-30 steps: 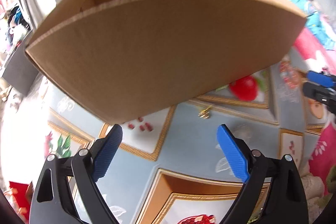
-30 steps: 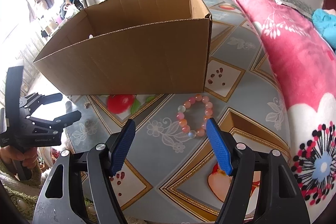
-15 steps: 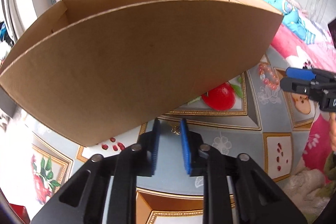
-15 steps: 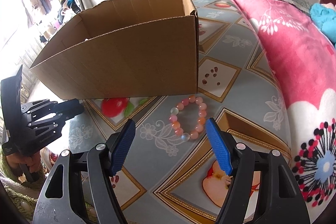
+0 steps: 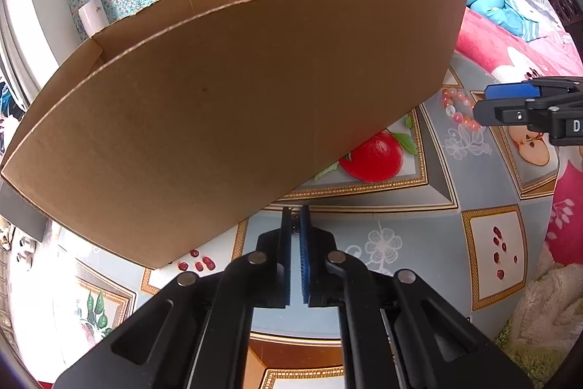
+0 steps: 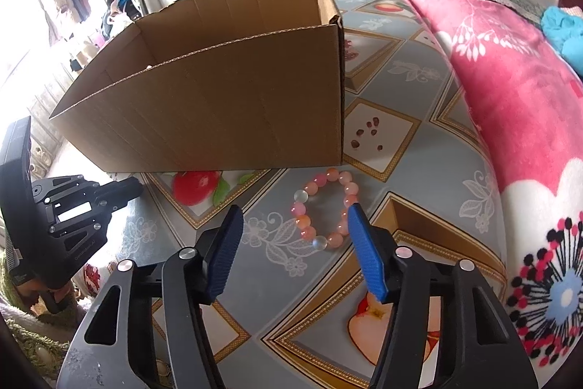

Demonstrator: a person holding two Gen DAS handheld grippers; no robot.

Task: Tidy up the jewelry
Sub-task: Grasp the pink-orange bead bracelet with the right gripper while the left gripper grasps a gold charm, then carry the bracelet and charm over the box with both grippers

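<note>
Left gripper [image 5: 296, 212]: your jaws just closed, possibly pinching a small item | right gripper [image 6: 295, 221]: narrowing, still apart, straddling bead bracelet [image 6: 322, 208] beside cardboard box [image 6: 226, 104].

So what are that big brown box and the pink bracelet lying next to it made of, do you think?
The box looks like plain corrugated cardboard, matte brown: its cut top edge shows the wavy inner layer and one wall's rim is torn ragged. The bracelet is a ring of round beads, pink, orange and a few milky clear ones, glossy and slightly translucent; that suggests polished stone or glass, though plastic can't be ruled out.
</note>
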